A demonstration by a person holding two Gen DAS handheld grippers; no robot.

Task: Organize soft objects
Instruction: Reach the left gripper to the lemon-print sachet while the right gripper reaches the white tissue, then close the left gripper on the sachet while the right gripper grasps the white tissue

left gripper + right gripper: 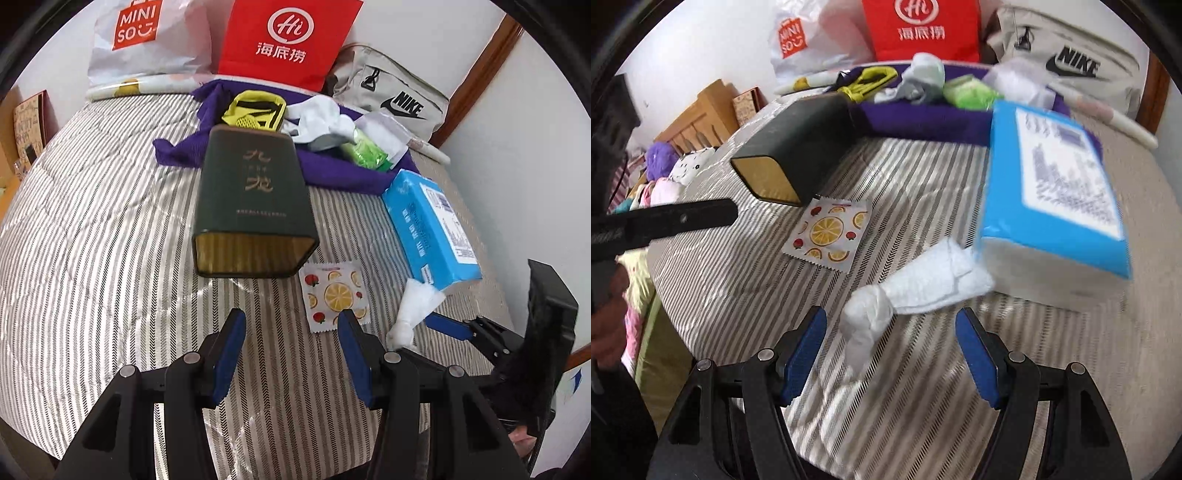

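On the striped bed [923,387], a knotted white tissue [908,295] lay against the blue tissue pack [1052,206], just ahead of the right hand-held gripper [891,354], whose jaws were spread and empty. The left hand-held gripper [291,354] was likewise open. An approach was judged underway; closure on the knot was next required.

A knotted white tissue [908,291] lies on the striped bed [923,177], one end touching the blue tissue pack [1052,206]. Left of that pack lies a flat fruit-print sachet [827,230]; beyond the pack, socks [321,118] and a green packet [364,147] rest on purple cloth [332,170].
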